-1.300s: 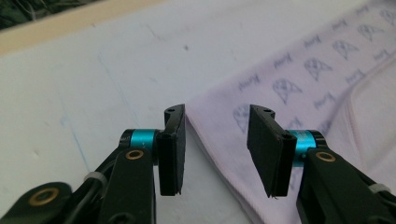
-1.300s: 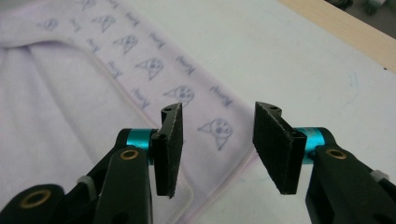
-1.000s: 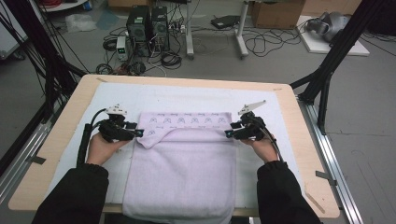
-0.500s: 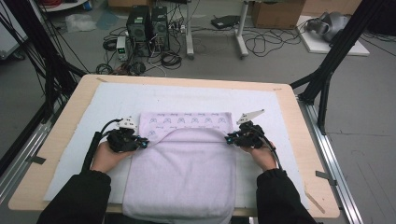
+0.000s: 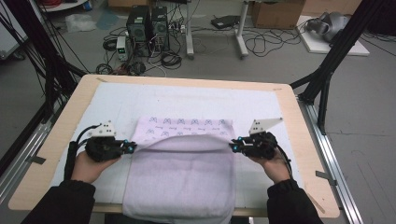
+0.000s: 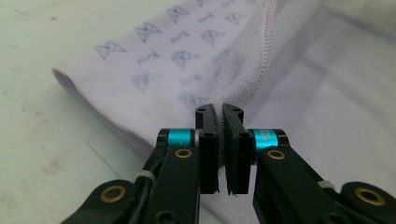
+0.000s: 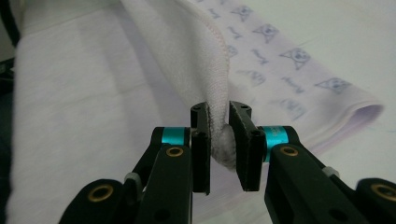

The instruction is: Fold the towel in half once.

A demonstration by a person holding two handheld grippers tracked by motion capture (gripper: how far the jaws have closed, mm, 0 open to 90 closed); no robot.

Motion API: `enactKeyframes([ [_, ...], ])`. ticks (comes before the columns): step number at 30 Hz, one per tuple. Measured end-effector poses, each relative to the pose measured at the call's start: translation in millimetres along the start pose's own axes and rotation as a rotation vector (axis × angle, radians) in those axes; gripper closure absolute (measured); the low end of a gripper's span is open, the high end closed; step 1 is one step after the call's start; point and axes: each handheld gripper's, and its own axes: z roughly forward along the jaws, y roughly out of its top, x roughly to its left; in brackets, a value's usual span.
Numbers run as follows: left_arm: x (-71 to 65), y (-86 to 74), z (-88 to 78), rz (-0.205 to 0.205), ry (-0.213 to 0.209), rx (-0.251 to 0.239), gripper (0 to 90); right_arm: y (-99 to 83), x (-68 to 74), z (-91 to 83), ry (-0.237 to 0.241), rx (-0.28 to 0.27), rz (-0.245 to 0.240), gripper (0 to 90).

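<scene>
Both hand-held grippers, L [image 5: 132, 148] & R [image 5: 232, 147], clamp towel [image 5: 182, 182] edge, front hem cut off.

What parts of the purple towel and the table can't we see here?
- Near end of the towel: in the high view it hangs over the table edge and the picture's bottom edge cuts it off.
- Pinched towel corners: in each gripper view the black fingers cover the cloth between them.
- Tiny printed shapes on the towel's far strip: too small in the high view, blurred in the gripper views.
- Table under the towel: covered by it.
</scene>
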Motion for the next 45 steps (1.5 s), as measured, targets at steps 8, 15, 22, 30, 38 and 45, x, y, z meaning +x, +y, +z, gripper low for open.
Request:
enactKeyframes([
  [8,-44.2,-39.4,-24.8,0.031,-0.065,-0.008,84.8,-36.7,48.6,-11.6,0.099,0.010,-0.003,75.9],
  [15,-33.7,-29.1,-21.6,0.014,-0.038,-0.025,59.1,-35.5,44.8,-13.5,0.116,-0.033,-0.008,49.7],
  [22,19.8,-3.8,16.0,-0.051,0.067,-0.005,54.9,-9.1,-18.0,15.7,-0.066,0.053,0.030,40.0],
  [30,68.7,1.8,62.3,-0.181,0.180,0.034,47.7,-6.0,-77.3,57.3,-0.141,0.097,0.121,34.1],
  [38,69.1,4.5,78.2,-0.181,0.190,0.071,84.9,-7.1,-75.4,73.4,-0.092,0.156,0.097,84.0],
  [45,80.4,46.2,65.0,-0.149,0.298,0.034,88.3,19.7,-90.9,65.7,-0.184,0.139,0.107,85.9],
])
